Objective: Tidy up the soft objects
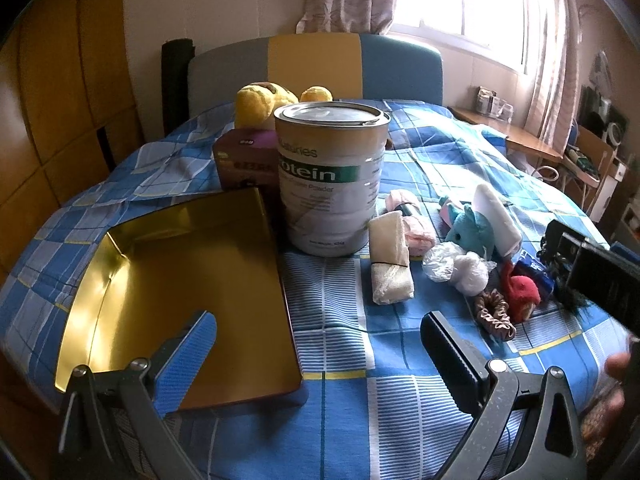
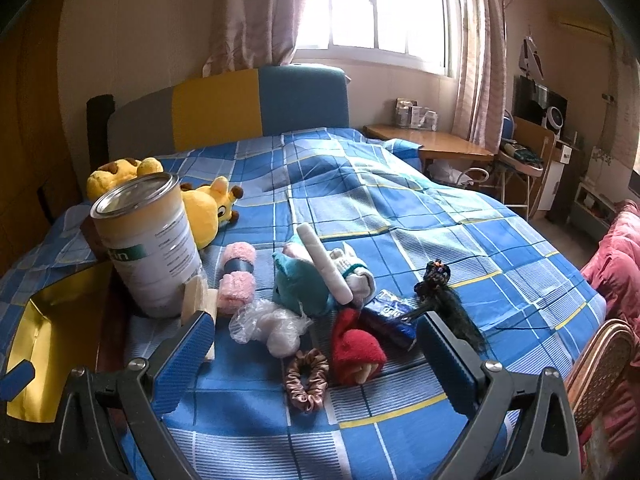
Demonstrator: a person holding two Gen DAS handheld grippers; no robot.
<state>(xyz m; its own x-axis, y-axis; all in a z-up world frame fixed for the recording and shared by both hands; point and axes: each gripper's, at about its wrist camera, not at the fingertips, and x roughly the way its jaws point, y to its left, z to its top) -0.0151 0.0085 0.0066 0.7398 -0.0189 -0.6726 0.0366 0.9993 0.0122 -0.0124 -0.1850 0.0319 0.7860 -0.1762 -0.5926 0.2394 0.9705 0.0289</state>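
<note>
Soft items lie in a cluster on the blue checked bedspread (image 2: 400, 216): a teal plush (image 2: 304, 284), a white roll (image 2: 324, 268), a pink fluffy piece (image 2: 238, 280), a bagged white puff (image 2: 272, 326), a satin scrunchie (image 2: 306, 376), a red-hatted doll (image 2: 356, 352) and a cream cloth roll (image 1: 390, 268). My right gripper (image 2: 316, 328) hovers open and empty just in front of the scrunchie and doll. My left gripper (image 1: 320, 328) is open and empty, its left finger over the gold tin tray (image 1: 180, 292).
A tall protein can (image 1: 332, 176) stands behind the tray, with a purple box (image 1: 244, 160) and a yellow giraffe plush (image 2: 208, 208) beyond. A blue tissue pack (image 2: 390, 320) and a black feathery item (image 2: 444, 288) lie right of the doll. A wicker chair back (image 2: 600, 364) stands at the right.
</note>
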